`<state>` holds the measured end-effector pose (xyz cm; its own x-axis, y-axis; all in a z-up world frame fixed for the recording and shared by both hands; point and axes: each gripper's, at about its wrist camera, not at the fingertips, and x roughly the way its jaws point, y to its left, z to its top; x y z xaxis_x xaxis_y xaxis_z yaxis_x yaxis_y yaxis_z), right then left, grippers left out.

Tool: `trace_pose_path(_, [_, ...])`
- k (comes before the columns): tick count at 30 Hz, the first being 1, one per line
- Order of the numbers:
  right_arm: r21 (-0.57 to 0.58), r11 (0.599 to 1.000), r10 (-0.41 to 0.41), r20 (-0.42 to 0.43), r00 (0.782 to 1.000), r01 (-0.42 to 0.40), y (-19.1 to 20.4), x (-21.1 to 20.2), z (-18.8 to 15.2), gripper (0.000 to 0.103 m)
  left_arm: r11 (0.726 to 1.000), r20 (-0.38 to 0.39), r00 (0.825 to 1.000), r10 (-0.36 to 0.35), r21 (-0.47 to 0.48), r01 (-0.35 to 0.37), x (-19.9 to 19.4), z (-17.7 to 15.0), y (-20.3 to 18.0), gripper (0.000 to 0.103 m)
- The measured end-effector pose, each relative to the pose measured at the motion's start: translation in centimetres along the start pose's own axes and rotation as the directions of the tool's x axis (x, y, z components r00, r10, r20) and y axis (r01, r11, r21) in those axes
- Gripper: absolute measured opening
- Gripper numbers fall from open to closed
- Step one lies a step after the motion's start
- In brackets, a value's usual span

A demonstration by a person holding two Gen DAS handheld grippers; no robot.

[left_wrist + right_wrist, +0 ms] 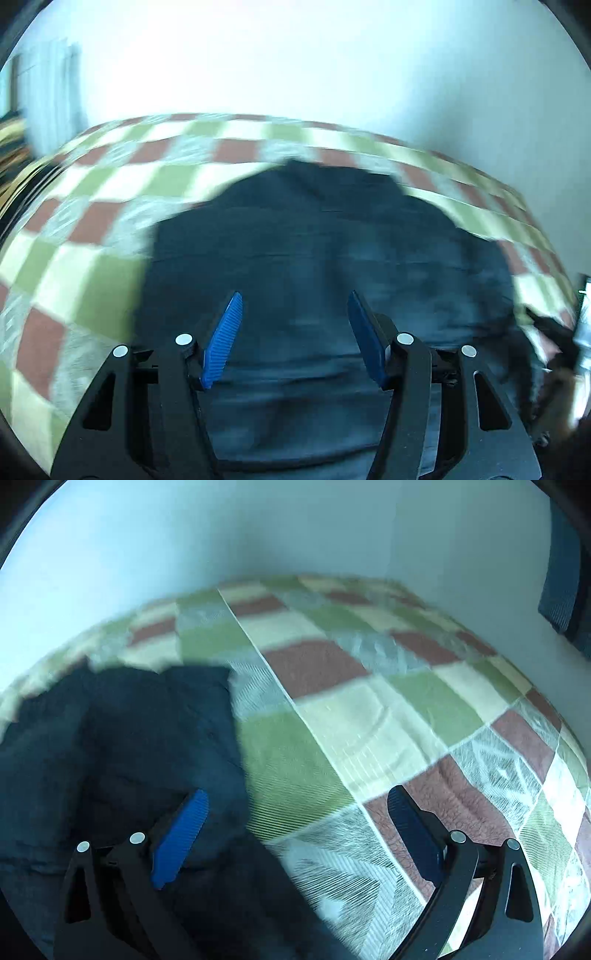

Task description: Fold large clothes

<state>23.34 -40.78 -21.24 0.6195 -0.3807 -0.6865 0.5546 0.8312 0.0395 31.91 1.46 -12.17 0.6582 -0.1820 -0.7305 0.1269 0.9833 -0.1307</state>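
A large dark blue garment (pixel 314 251) lies spread on a bed with a checked green, cream and red-brown blanket (pixel 92 229). My left gripper (pixel 294 306) is open and empty, hovering over the garment's middle. In the right wrist view the garment (pixel 122 738) fills the lower left, with its right edge running down the frame. My right gripper (pixel 297 805) is open wide and empty; its left finger (pixel 181 834) is over the garment, its right finger (pixel 410 827) is over the blanket (pixel 369 716). The left view is blurred.
A pale wall (pixel 295 55) stands behind the bed. A dark blurred object (pixel 554 339) shows at the garment's right edge in the left wrist view. A blue-grey panel (pixel 561 572) hangs at the far right of the right wrist view.
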Motion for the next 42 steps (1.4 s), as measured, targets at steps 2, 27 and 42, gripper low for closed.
trace_pose_path(2, [-0.006, 0.996, 0.088, -0.003, 0.996, -0.088, 1.6, -1.3, 0.6, 0.096, 0.997, -0.005, 0.999, 0.045, -0.055, -0.045, 0.3, 0.2, 3.1, 0.059])
trace_pose_path(27, [-0.160, 0.971, 0.163, -0.097, 0.982, -0.177, 12.5, -1.1, 0.1, 0.047, 0.969, -0.062, 0.972, 0.226, -0.085, -0.231, 4.4, 0.2, 7.8, 0.057])
trace_pose_path(42, [-0.298, 0.907, 0.248, -0.198, 0.948, -0.299, 19.5, 1.3, -2.3, 0.049, 0.987, -0.126, 0.981, 0.146, 0.090, -0.135, 10.1, -0.6, -0.4, 0.058])
